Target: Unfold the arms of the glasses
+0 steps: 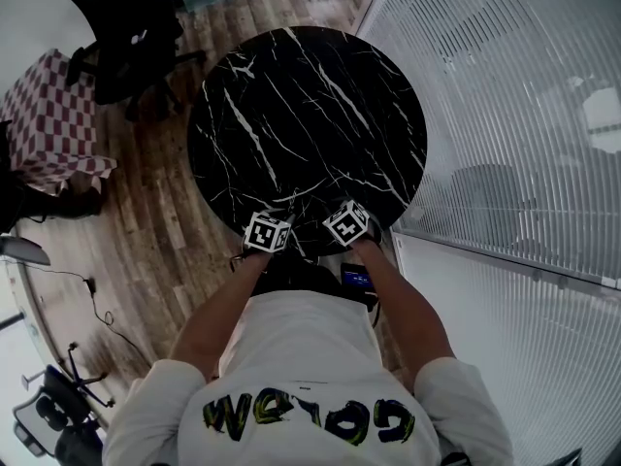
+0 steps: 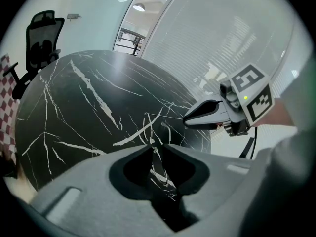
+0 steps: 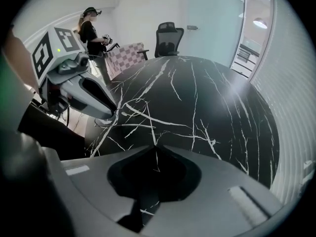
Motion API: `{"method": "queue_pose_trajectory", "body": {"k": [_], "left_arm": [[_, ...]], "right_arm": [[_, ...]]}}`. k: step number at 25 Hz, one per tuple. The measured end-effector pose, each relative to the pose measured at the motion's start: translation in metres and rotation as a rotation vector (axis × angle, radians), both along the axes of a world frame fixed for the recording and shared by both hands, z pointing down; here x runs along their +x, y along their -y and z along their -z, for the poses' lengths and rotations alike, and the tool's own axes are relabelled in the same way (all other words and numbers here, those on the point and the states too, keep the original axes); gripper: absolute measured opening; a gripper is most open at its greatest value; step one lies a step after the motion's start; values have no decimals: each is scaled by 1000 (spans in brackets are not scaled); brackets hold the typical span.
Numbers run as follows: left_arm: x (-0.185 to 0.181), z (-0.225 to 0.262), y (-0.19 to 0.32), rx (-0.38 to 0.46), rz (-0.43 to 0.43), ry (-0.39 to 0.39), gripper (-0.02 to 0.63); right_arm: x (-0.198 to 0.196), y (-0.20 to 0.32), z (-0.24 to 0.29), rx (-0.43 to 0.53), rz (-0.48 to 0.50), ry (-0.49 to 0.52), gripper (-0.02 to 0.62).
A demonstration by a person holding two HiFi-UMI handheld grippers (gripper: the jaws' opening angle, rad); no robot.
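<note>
Glasses (image 2: 163, 126), only faint thin wire against the black marble table (image 1: 310, 95), lay at its near edge between the 2 grippers. The left gripper (image 2: 157, 146) had its jaws a narrow slit apart at the wire, and whether they pinched it was unclear. The right gripper (image 3: 154, 148) was all but closed, with nothing seen between its jaws.

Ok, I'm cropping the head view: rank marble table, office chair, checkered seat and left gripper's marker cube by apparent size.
1. marble table, clearly largest.
2. office chair and checkered seat look alike; both are cut by the frame edge, so unranked.
3. left gripper's marker cube, smallest.
</note>
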State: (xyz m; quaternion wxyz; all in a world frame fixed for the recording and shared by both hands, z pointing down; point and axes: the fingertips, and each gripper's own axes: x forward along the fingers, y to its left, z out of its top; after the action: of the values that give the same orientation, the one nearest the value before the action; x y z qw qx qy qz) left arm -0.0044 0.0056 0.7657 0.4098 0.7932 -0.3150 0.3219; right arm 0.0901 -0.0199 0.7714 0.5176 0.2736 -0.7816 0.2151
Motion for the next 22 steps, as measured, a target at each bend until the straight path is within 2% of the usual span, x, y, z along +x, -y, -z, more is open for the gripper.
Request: {"method": "queue_pose_trajectory", "body": {"k": [22], "left_arm": [[5, 1, -7, -22, -22, -1, 75]], "right_arm": [[7, 19, 3, 69, 338, -151, 17]]}}
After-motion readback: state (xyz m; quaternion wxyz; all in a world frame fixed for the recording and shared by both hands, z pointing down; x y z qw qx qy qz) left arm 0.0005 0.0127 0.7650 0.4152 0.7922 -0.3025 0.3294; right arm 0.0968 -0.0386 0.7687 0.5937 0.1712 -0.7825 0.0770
